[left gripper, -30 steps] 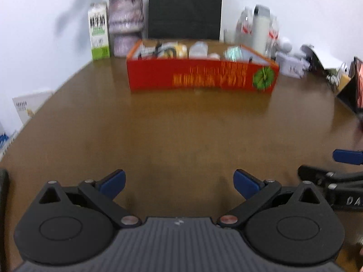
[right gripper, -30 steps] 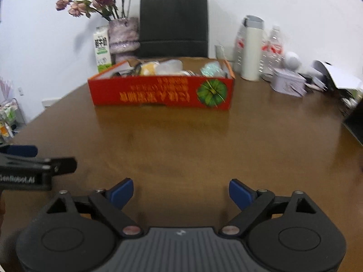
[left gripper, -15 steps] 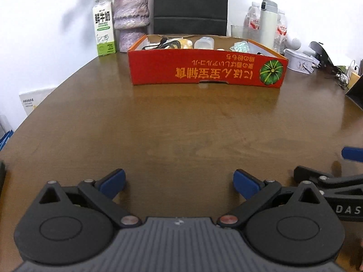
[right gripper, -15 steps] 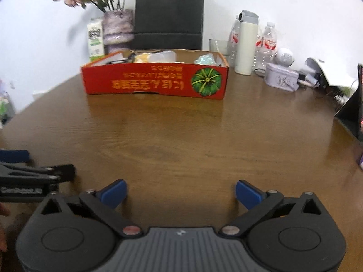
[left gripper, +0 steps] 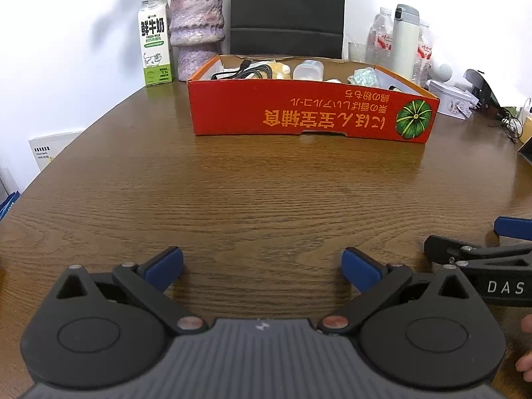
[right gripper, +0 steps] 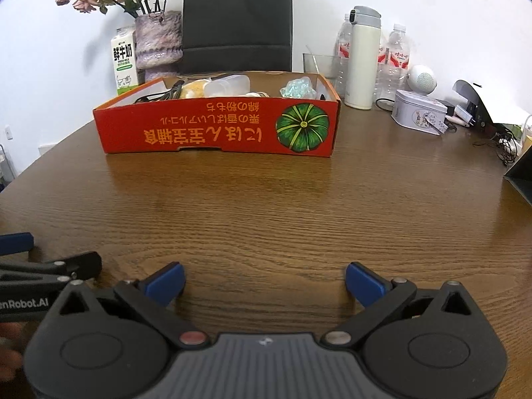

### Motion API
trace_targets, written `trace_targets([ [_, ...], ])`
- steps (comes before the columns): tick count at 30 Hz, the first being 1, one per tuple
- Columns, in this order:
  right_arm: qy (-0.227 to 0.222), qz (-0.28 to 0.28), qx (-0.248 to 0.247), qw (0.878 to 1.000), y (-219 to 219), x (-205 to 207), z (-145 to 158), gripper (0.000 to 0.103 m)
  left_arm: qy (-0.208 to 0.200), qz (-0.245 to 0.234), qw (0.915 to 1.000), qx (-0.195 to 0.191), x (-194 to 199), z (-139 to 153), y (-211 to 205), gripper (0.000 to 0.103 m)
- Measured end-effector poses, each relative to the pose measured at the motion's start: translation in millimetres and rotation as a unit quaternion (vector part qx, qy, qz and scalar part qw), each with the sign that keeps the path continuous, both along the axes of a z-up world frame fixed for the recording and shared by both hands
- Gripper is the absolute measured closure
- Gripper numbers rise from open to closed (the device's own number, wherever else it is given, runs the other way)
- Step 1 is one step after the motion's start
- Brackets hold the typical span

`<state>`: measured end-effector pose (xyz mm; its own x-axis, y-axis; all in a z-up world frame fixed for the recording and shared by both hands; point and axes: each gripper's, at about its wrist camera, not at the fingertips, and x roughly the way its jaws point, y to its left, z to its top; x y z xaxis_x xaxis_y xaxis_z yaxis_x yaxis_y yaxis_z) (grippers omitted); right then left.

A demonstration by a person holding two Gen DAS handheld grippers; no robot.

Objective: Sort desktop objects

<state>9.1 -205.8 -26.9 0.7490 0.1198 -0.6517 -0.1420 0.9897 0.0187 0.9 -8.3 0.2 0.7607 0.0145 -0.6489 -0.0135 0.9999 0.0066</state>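
A red cardboard box (left gripper: 309, 113) with a pumpkin print stands on the brown wooden table (left gripper: 259, 193), far from both grippers; it also shows in the right wrist view (right gripper: 216, 129). Inside it lie a black cable (left gripper: 246, 71), a clear plastic container (left gripper: 307, 69), a yellow item (right gripper: 194, 88) and a teal crumpled item (right gripper: 297, 88). My left gripper (left gripper: 262, 266) is open and empty, low over the table's near edge. My right gripper (right gripper: 264, 281) is open and empty, just to the right of the left one.
Behind the box stand a milk carton (left gripper: 154, 41), a purple vase with dried flowers (right gripper: 159, 40) and a black bag (right gripper: 237, 20). At the back right are a white thermos (right gripper: 362, 58), water bottles (right gripper: 397, 60), a small tin (right gripper: 419, 113) and cables (right gripper: 502, 143).
Both views have pulled back and steadied; the box appears lower and sharper. Both grippers stay open and empty side by side.
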Motion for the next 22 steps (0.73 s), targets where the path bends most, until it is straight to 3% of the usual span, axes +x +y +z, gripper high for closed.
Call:
trace_targets([
  [22,-0.001,-0.006,0.001,1.000,1.4,-3.8,0.0,0.000,0.000,-0.003,1.0000,0.001,-0.7,-0.4,-0.3,0.000],
])
